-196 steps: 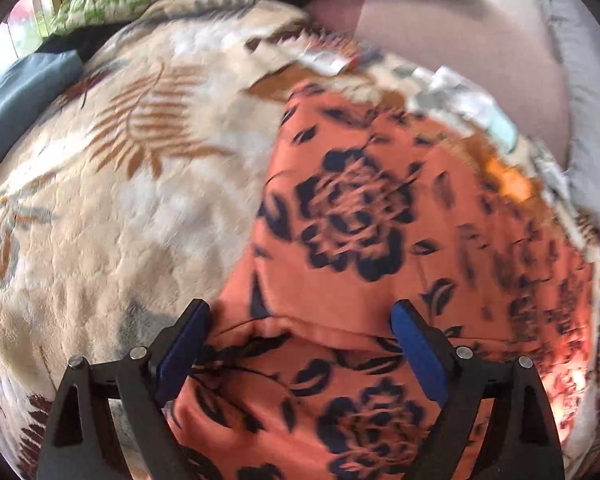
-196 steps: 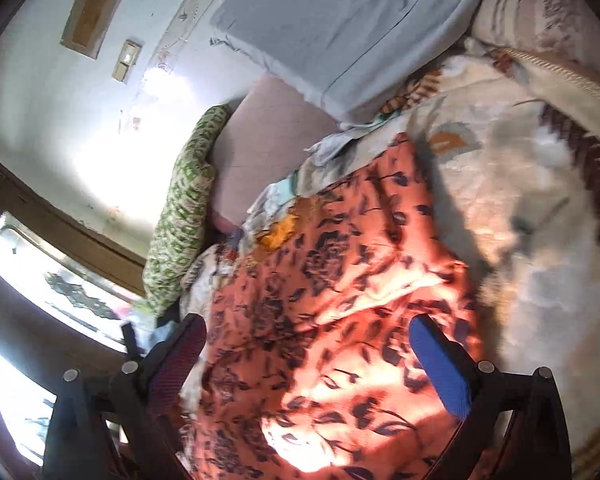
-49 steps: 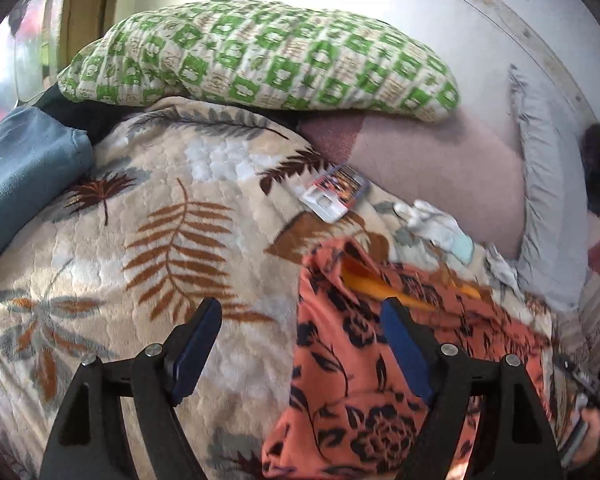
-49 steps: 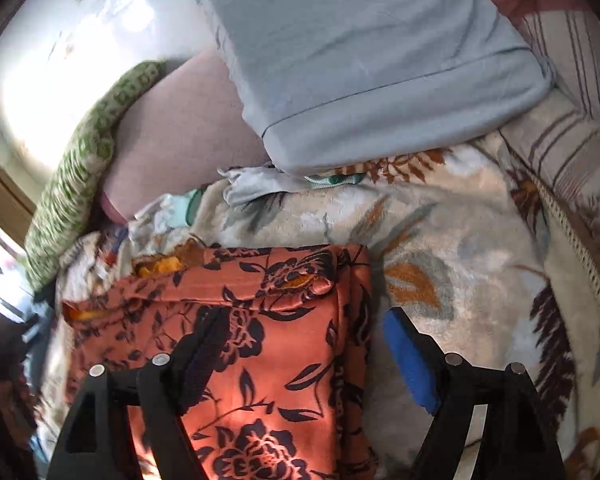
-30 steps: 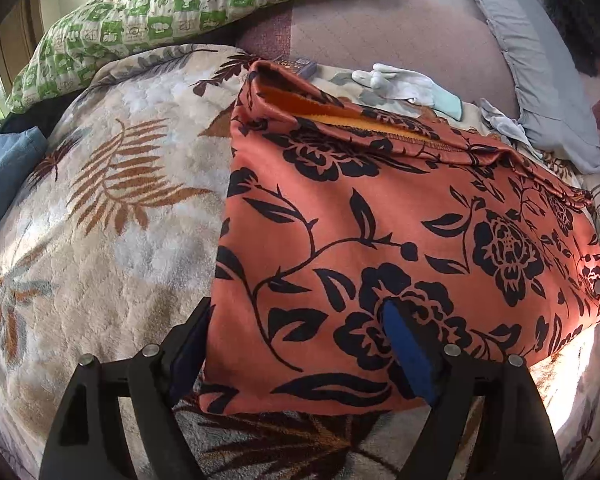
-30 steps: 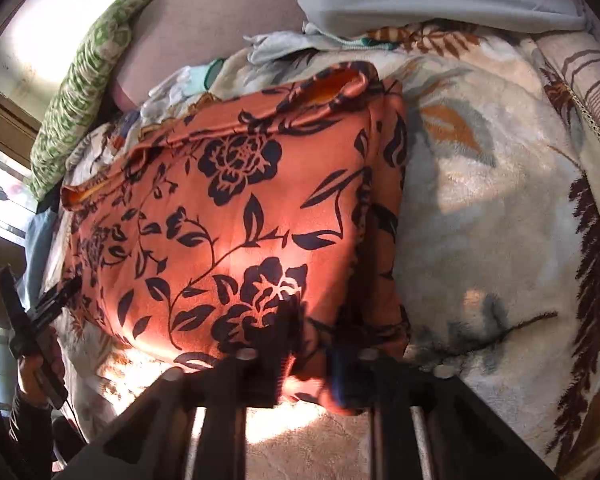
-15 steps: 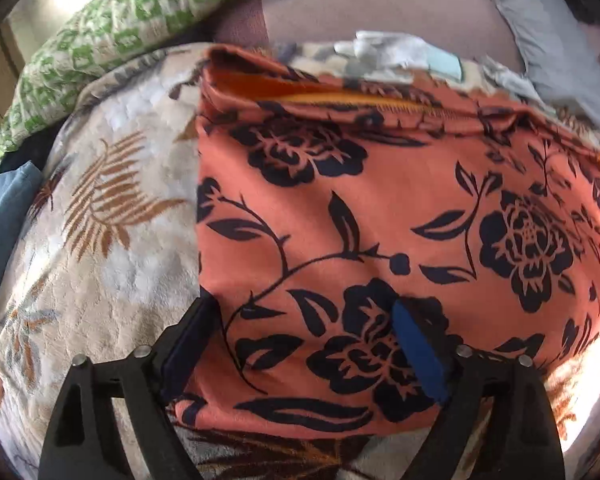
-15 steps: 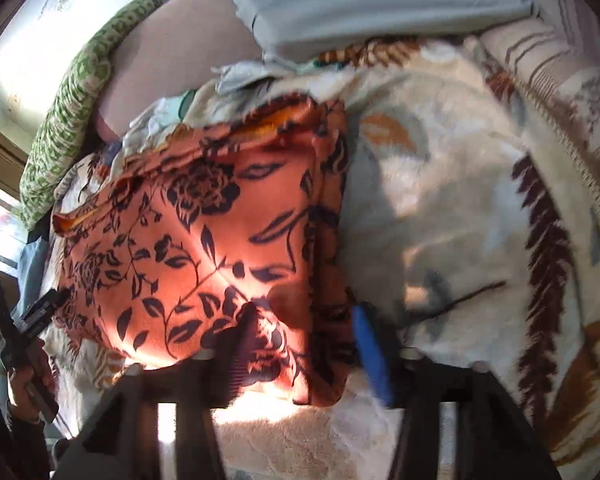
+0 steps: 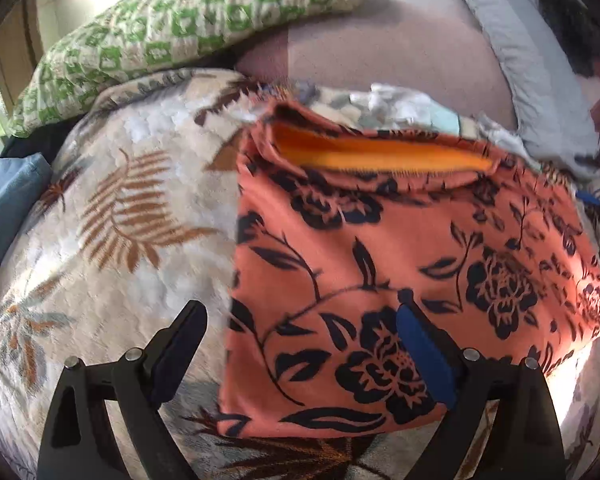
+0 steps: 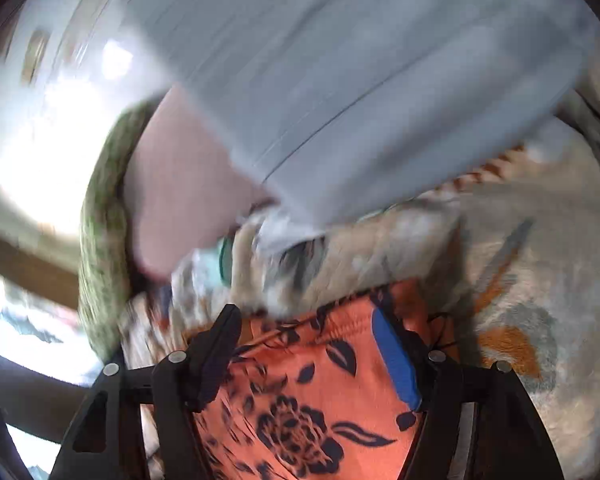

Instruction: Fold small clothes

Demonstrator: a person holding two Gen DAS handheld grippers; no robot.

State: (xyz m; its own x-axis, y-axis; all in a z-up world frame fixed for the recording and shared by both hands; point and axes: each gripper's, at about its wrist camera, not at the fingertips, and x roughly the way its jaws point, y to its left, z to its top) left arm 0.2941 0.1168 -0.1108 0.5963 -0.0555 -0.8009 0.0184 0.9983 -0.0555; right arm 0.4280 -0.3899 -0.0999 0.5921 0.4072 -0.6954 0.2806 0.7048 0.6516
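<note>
Meanwhile, left gripper (image 9: 300,340) spread open over folded orange floral garment (image 9: 400,260) on leaf-print blanket (image 9: 120,220) | right gripper (image 10: 308,344) open, empty; blurred view adds grey pillow (image 10: 360,80)

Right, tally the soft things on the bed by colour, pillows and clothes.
Green checked pillow: 1
Pink pillow: 1
Grey pillow: 1
Orange flowered garment: 1
Blue folded cloth: 1
Pale small clothes: a blurred heap, counted as 1
Total: 6
</note>
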